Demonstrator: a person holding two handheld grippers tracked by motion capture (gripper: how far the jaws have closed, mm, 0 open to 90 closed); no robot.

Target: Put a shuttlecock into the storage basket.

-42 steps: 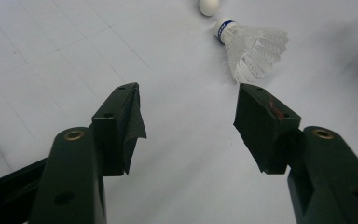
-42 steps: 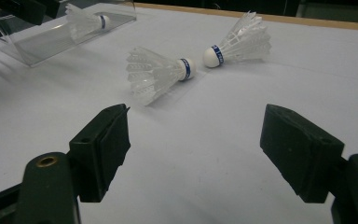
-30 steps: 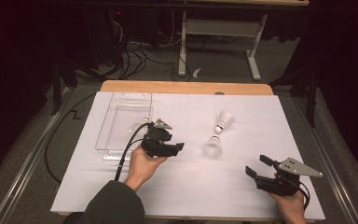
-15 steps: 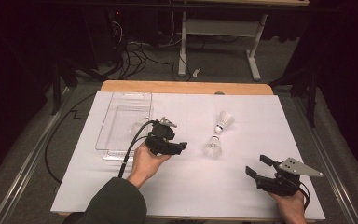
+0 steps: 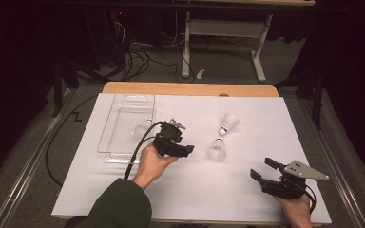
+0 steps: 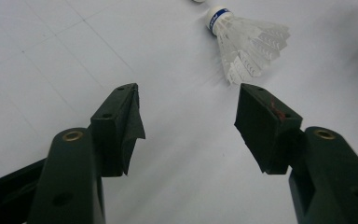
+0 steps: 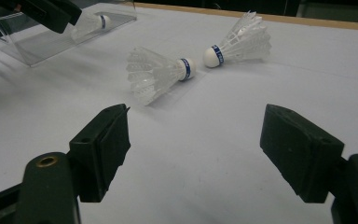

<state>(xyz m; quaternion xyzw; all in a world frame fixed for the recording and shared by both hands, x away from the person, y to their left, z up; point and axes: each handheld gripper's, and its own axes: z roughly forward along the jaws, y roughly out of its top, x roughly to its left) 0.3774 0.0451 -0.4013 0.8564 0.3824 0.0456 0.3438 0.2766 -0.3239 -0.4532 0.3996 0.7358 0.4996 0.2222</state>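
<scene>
Two white shuttlecocks with blue-banded corks lie on the white table sheet: the nearer shuttlecock (image 5: 216, 150) (image 7: 156, 72) (image 6: 247, 44) and the farther shuttlecock (image 5: 229, 122) (image 7: 240, 44). A third shuttlecock (image 5: 142, 128) (image 7: 91, 23) lies in the clear plastic tray (image 5: 123, 111) (image 7: 42, 44). My left gripper (image 5: 189, 150) (image 6: 186, 100) is open and empty, just left of the nearer shuttlecock with its jaws pointing at the feather end. My right gripper (image 5: 262, 168) (image 7: 193, 135) is open and empty near the table's front right, facing both loose shuttlecocks.
The white sheet (image 5: 195, 190) covers a wooden table whose back edge (image 5: 190, 89) shows. The left gripper's cable (image 5: 140, 145) runs back over the tray's front corner. A metal stand (image 5: 223, 28) and cables stand on the dark floor behind.
My left gripper has moved a little to the right, closer to the nearer shuttlecock. The right gripper has stayed put.
</scene>
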